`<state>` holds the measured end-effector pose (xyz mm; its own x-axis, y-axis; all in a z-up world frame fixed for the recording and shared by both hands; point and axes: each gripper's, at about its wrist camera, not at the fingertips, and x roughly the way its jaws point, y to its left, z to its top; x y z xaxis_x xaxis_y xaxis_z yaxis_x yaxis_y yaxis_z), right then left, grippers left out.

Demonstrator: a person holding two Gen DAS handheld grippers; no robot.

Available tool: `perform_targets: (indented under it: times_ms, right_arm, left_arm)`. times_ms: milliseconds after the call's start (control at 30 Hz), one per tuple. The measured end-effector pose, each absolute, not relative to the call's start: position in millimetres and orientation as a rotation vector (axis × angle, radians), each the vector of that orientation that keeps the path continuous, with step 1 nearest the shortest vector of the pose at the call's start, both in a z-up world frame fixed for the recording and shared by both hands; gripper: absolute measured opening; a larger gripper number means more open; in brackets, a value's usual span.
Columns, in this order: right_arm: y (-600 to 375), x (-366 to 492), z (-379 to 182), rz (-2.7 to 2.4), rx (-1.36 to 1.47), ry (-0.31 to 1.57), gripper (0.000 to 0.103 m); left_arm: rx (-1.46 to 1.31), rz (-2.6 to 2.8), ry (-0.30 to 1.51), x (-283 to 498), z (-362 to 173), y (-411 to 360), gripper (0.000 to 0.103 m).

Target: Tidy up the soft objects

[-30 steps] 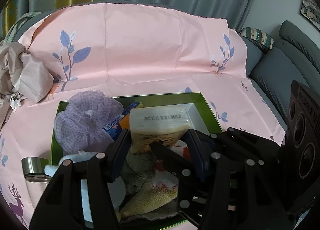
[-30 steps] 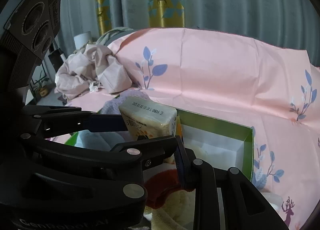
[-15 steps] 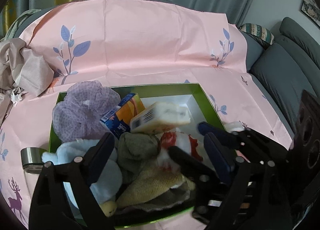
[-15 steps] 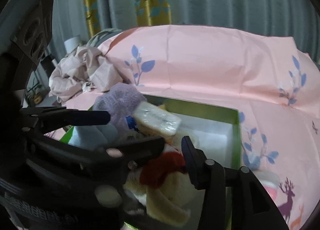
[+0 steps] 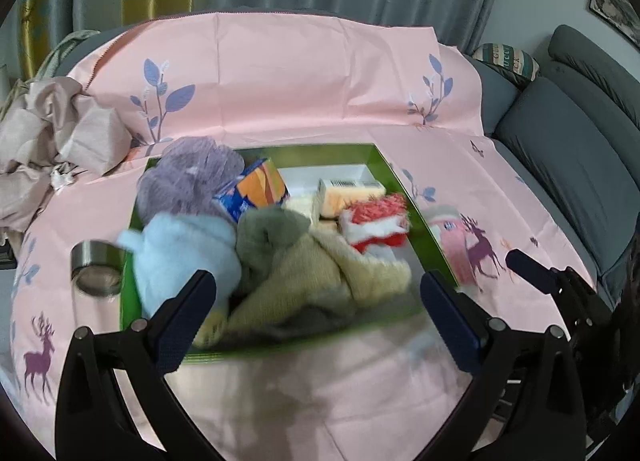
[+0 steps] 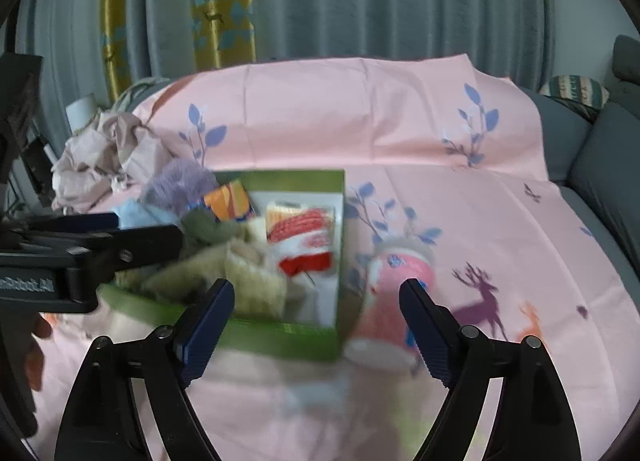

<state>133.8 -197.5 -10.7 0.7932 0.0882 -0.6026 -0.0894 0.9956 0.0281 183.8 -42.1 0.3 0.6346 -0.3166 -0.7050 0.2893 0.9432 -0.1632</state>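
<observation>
A green box [image 5: 416, 197] sits on the pink cloth and holds soft things: a purple mesh puff [image 5: 188, 181], a light blue plush [image 5: 188, 253], a grey-green cloth [image 5: 268, 237], a beige knit [image 5: 320, 281], a red-and-white fluffy piece [image 5: 376, 221], an orange-blue carton [image 5: 256, 189] and a yellow tissue pack [image 5: 348, 193]. My left gripper [image 5: 320, 317] is open and empty, in front of the box. My right gripper [image 6: 316, 325] is open and empty, near the box's right front corner [image 6: 336, 341]. The tissue pack [image 6: 288, 209] lies in the box.
A steel-capped jar [image 5: 96, 269] stands left of the box. A pink tub [image 5: 456, 245] lies right of it, also in the right wrist view [image 6: 396, 281]. Crumpled beige fabric [image 5: 52, 141] lies at the far left. A grey sofa [image 5: 580, 149] is at the right.
Both grippers opened and let go of the tissue pack, which dropped into the box. Both grippers pulled back toward me, away from the box.
</observation>
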Motion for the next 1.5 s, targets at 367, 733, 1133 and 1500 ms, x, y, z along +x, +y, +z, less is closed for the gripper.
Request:
perform_targets:
  times_ms: [367,733,1133,1500]
  right_arm:
    - [-194.6,76.7,0.4,0.097,-0.046,0.672,0.094]
    - [-195.4,52.8,18.4,0.122,-0.034,0.652,0.094]
    - [-182.5,71.2,39.7,0.161,-0.034,0.652,0.094]
    - [-185.5,97.1,48.0,0.155,0.012,0.68,0.094]
  left_arm:
    - [-0.074,-0.221,0.841,119.9,16.9,-25.0,0.102]
    - [-0.082,-0.165,0.863,88.1,23.6,-16.8,0.102]
    - [-0.04,-0.107,0.865,99.7,30.4,-11.0,0.102]
    - [-0.037,-0.075,0.879,114.6,29.5,-2.5,0.102]
